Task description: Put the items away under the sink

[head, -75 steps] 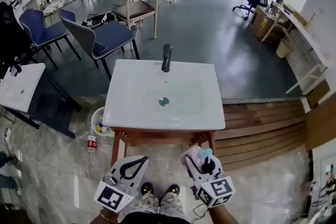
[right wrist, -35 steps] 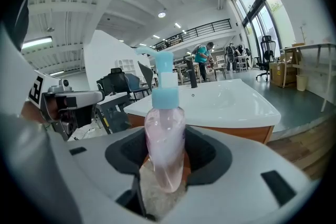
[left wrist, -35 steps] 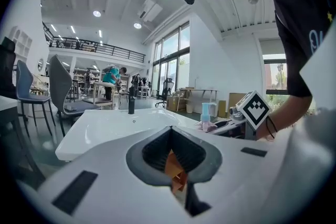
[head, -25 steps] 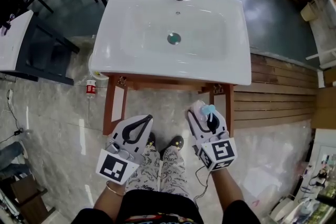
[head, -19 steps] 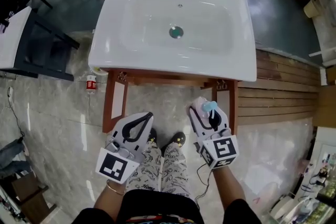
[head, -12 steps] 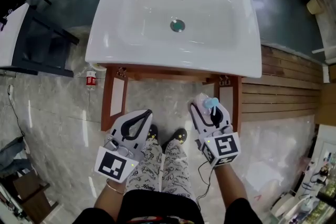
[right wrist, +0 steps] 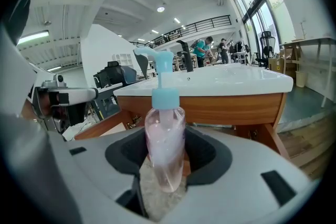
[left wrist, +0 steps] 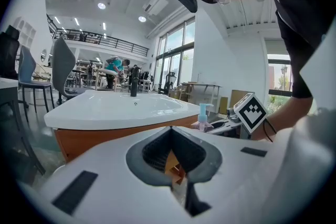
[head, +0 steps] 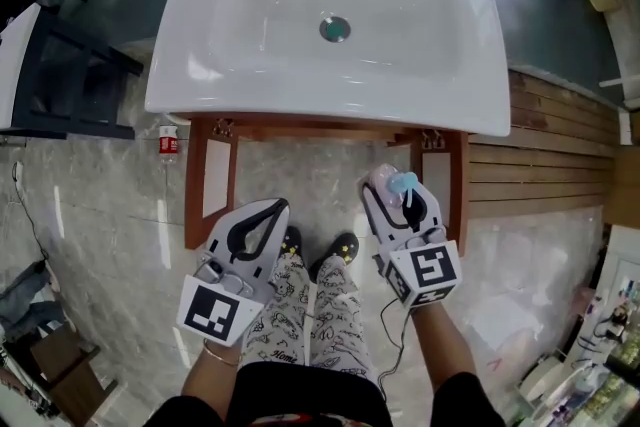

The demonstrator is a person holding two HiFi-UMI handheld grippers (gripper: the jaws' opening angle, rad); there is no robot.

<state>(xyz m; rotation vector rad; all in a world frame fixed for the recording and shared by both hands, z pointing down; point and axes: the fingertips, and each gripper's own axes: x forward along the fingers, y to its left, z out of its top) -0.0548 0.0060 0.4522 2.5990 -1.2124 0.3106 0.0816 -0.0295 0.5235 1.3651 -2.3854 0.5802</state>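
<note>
Sink now sits higher in the head view than half a second ago, with its tap cut off at the top edge, while both grippers hold about the same spots low in the view. Right gripper is clamped on a clear pink pump bottle with a light blue pump. The bottle stands along the jaws, held by its body, in front of the sink's wooden frame near the right leg, not yet under the basin. Left gripper has its jaws together with nothing between them and hangs beside the right one above the person's shoes. A small red-labelled bottle stands on the floor by the frame's left leg.
</note>
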